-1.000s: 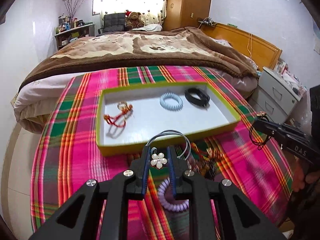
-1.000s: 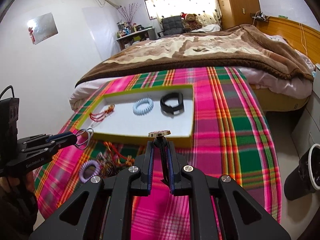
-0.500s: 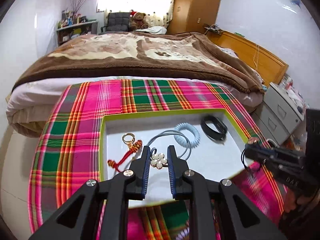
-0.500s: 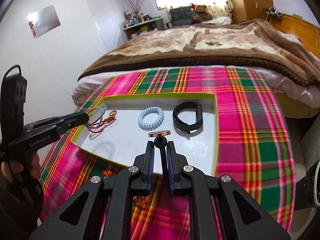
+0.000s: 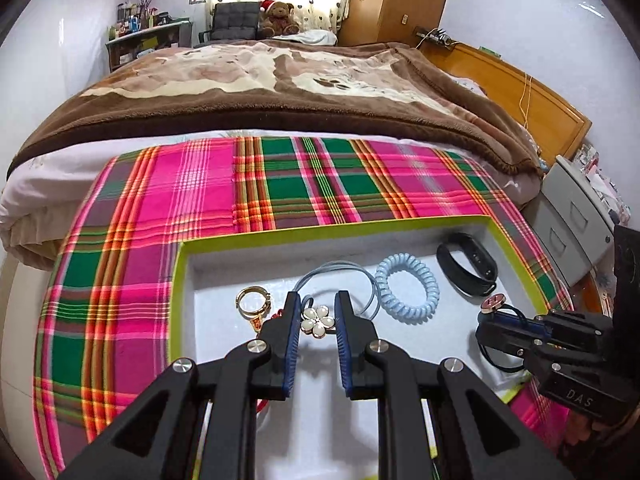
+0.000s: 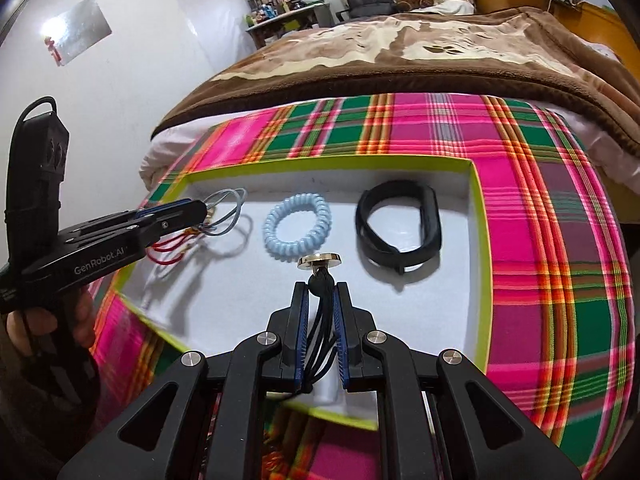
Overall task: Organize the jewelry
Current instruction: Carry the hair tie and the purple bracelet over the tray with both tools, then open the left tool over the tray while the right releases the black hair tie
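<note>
Left tongs [image 5: 317, 322] clamped on a flower-charm hair tie [image 5: 318, 321], pale blue-grey elastic loop trailing ahead over the white floor of a tray [image 5: 328, 233]. Right tongs [image 6: 321, 296] clamped on a black cord hair tie [image 6: 320, 280], gold disc charm projecting past the fingertips. Both tongs poised over the tray, angled downward; contact between the carried ties and the tray floor could not be determined.

Tray: shallow, white inside, lime-green rim, set on a pink-and-green plaid cloth [image 5: 200, 184] covering the counter. Already lying within: a light-blue coil hair tie [image 5: 408, 294] near the middle, a black wristband [image 5: 468, 264] just right of it, and a gold ring with red cord [image 5: 252, 304] toward the left end, partly hidden behind the left tongs. Coil tie and wristband apart, not touching.

Seen from the right wrist: a hand [image 6: 48, 320] gripping the handle of the left tongs at the tray's left edge.

Background: bed with brown blanket [image 5: 280, 92] directly beyond the cloth.
</note>
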The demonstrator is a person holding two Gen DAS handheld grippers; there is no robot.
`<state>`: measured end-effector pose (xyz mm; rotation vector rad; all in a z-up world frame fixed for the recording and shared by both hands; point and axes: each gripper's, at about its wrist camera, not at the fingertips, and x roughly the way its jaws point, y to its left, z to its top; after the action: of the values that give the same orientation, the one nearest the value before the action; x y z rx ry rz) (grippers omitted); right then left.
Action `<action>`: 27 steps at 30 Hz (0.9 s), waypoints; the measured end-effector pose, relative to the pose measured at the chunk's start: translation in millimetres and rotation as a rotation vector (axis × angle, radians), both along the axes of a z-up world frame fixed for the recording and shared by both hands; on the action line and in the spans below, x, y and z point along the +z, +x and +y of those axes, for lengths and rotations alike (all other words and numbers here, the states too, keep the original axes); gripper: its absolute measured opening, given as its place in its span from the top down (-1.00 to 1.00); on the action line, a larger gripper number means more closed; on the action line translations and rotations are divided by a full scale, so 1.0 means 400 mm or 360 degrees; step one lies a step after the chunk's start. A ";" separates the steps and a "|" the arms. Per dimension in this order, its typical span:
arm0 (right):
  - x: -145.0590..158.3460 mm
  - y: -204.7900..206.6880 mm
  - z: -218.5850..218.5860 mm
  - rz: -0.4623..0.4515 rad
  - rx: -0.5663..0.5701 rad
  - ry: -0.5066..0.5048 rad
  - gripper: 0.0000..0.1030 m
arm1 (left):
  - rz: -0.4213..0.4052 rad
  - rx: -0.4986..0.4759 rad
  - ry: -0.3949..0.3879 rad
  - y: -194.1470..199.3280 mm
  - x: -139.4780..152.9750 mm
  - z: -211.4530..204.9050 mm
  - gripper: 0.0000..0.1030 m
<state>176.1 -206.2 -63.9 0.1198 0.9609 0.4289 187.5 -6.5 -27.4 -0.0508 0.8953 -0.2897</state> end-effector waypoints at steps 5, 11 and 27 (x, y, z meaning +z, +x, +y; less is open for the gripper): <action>-0.008 0.010 -0.002 0.0004 -0.0012 -0.0034 0.74 | 0.0007 -0.0006 0.0015 0.007 -0.009 -0.009 0.65; -0.011 0.016 0.003 -0.0005 -0.0013 -0.0096 0.74 | 0.0020 -0.0012 0.0006 0.012 -0.015 -0.010 0.65; 0.004 -0.002 0.003 -0.0054 -0.0038 -0.0184 0.59 | 0.0024 0.0000 -0.0011 0.003 -0.006 -0.006 0.35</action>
<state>175.2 -205.0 -62.4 0.0192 0.9476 0.3516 188.7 -9.0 -29.9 -0.0594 0.9094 -0.2927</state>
